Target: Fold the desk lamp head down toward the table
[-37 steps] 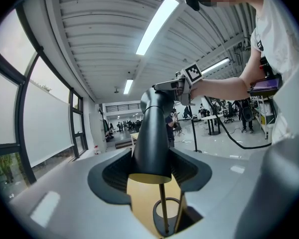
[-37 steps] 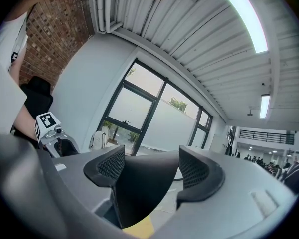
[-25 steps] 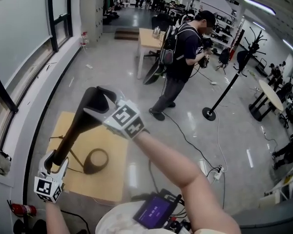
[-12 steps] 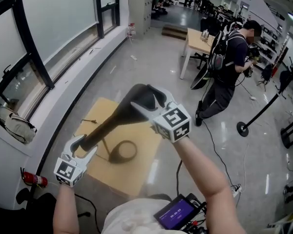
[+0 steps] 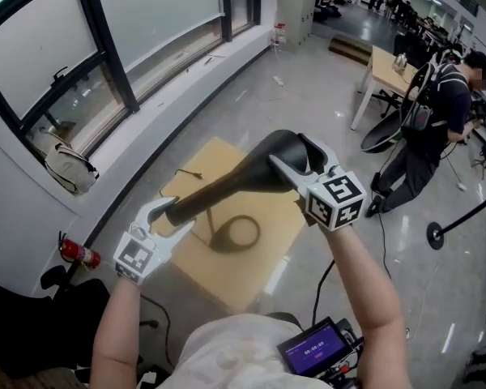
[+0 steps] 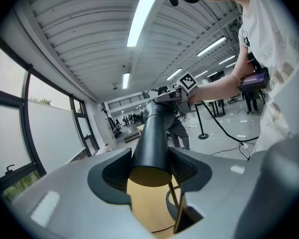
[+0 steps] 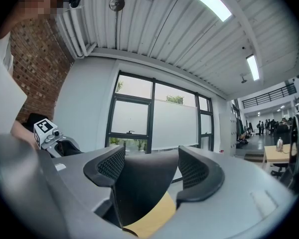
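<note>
A black desk lamp stands on a small wooden table [image 5: 196, 181], its ring base [image 5: 236, 233] flat on the top. Its tubular arm [image 5: 227, 189] slants up to the right and ends in the lamp head [image 5: 282, 146]. My left gripper [image 5: 168, 215] is shut on the arm's lower end; in the left gripper view the black tube [image 6: 153, 133] sits pressed between both pads of that gripper [image 6: 150, 169]. My right gripper [image 5: 298, 159] is shut on the lamp head. In the right gripper view the head's dark shell [image 7: 139, 193] fills the gap of that gripper [image 7: 150, 171].
A window wall runs along the left, with a bag [image 5: 69, 168] on the sill and a fire extinguisher [image 5: 79, 254] below. A person [image 5: 437, 128] stands at the back right near a light table [image 5: 389, 67] and a pole stand [image 5: 462, 217]. A screen [image 5: 316, 348] hangs at my waist.
The right gripper has come down a little with the lamp head, so the arm slants flatter. The left gripper keeps its hold low on the arm. The head view has swung left.
</note>
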